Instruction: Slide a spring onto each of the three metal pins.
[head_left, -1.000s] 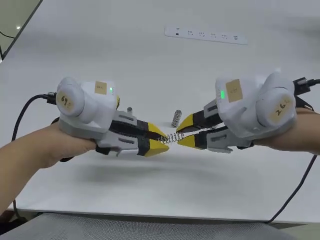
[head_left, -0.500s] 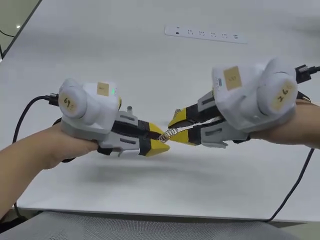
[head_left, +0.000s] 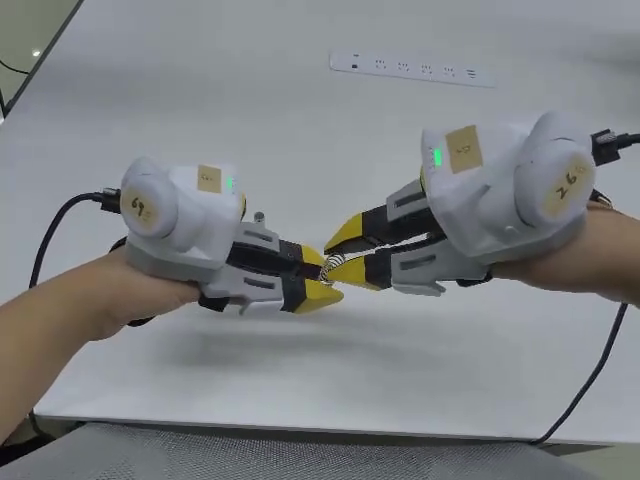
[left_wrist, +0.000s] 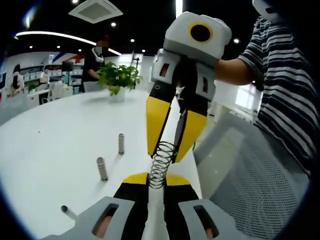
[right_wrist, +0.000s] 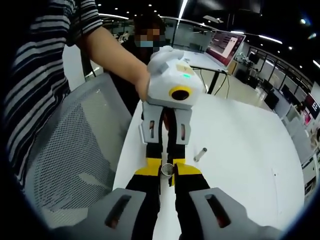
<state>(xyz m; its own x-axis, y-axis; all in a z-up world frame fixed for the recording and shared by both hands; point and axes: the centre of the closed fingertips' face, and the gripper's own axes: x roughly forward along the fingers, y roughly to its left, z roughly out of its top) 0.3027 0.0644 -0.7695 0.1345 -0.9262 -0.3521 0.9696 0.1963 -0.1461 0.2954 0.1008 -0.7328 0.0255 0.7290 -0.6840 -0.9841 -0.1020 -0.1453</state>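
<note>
The left tool (head_left: 318, 284) and the right tool (head_left: 350, 256) meet tip to tip above the white tabletop (head_left: 300, 120), each gripped in one of the person's hands. The left tool's yellow-tipped jaws are pressed together on the near end of a spring (left_wrist: 160, 164), which rises straight out from between them. The spring's far end reaches the right tool, whose jaws pinch a thin metal pin (left_wrist: 178, 125) that points back toward the left tool. In the left gripper view, two more pins stand upright on the tabletop to the left of that tool's jaws. The nearer is a sleeved pin (left_wrist: 102, 168) already carrying a coil, and just beyond it is a bare pin (left_wrist: 121, 143). A power strip (head_left: 412, 70) lies well beyond both tools.
</note>
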